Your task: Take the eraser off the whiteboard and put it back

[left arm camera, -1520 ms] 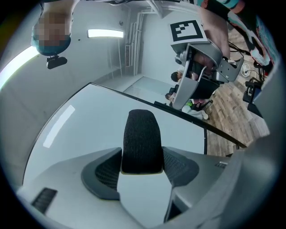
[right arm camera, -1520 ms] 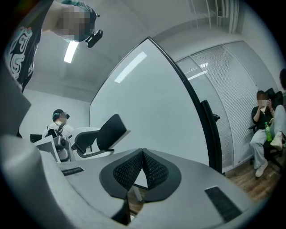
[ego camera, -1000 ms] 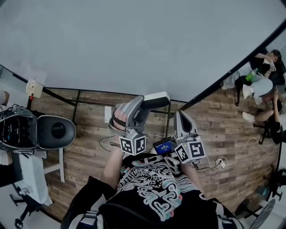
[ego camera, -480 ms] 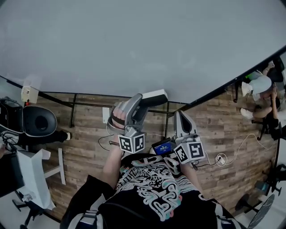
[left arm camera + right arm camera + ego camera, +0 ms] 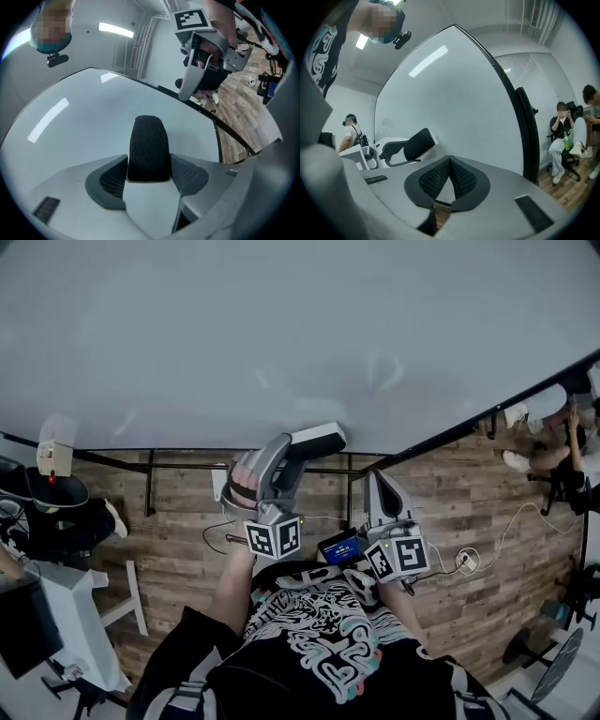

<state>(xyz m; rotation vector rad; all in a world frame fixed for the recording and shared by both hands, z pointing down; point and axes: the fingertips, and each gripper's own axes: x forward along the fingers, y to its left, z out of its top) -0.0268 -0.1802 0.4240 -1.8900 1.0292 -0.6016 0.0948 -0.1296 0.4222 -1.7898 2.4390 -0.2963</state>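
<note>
Grey-white whiteboard fills the upper half of the head view. A black frame runs along its lower edge, with a wood-plank floor beneath.

Left tongs: clamped on the eraser and pointing toward 12 o'clock at the board's bottom edge. In the left gripper view the tongs grip the eraser by its two long sides, pads pressed against it. The black felt face is turned to the camera, and the pale body shows as a thin strip at the near end. The eraser's far end projects toward 12 o'clock over the whiteboard. No view shows whether the eraser touches the board.

Right tongs: at 3 o'clock of the left tongs, just beside but apart from them, also aimed at the board. In the right gripper view the tongs are drawn together, pads meeting at the tips, nothing between them. From there the left tongs and the eraser show at 9 o'clock, in front of the whiteboard.

Head view, near the person's chest: left marker cube, right marker cube, and a small lit screen between them.

Surroundings: seated people at 3 o'clock of the right gripper view, past the board's edge. A standing person is at 9 o'clock. A white cable lies on the floor at 4 o'clock of the right tongs.
</note>
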